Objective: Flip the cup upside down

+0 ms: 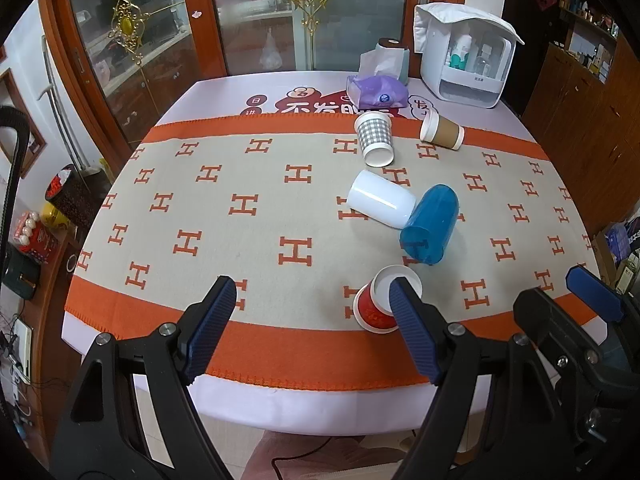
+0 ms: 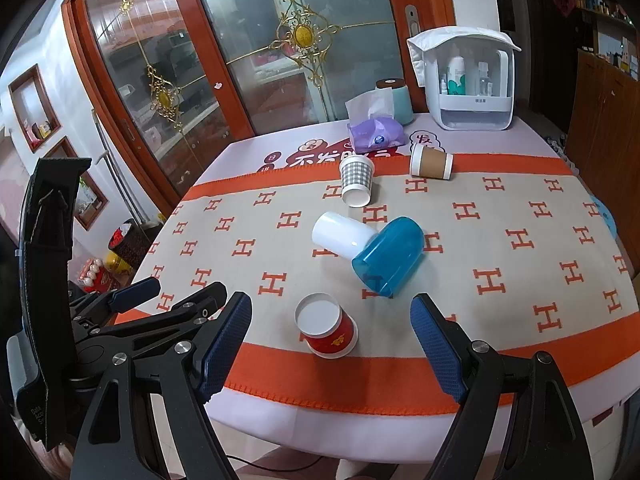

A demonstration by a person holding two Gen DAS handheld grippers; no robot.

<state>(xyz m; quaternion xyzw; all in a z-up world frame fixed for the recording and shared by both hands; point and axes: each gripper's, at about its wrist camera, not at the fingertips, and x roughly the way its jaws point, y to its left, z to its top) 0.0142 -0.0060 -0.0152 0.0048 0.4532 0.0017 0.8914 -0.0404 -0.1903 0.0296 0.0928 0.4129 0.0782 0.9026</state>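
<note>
Several cups lie on their sides on the H-patterned cloth. A red paper cup lies nearest the front edge, mouth facing the far side. A blue plastic cup touches a white cup. A checked paper cup and a brown paper cup lie further back. My left gripper is open and empty; its right finger overlaps the red cup in view. My right gripper is open and empty, hovering near the red cup.
A purple tissue pack, a teal canister and a white organiser box stand at the table's far edge. Glass cabinet doors are behind. The table's front edge is just below the grippers.
</note>
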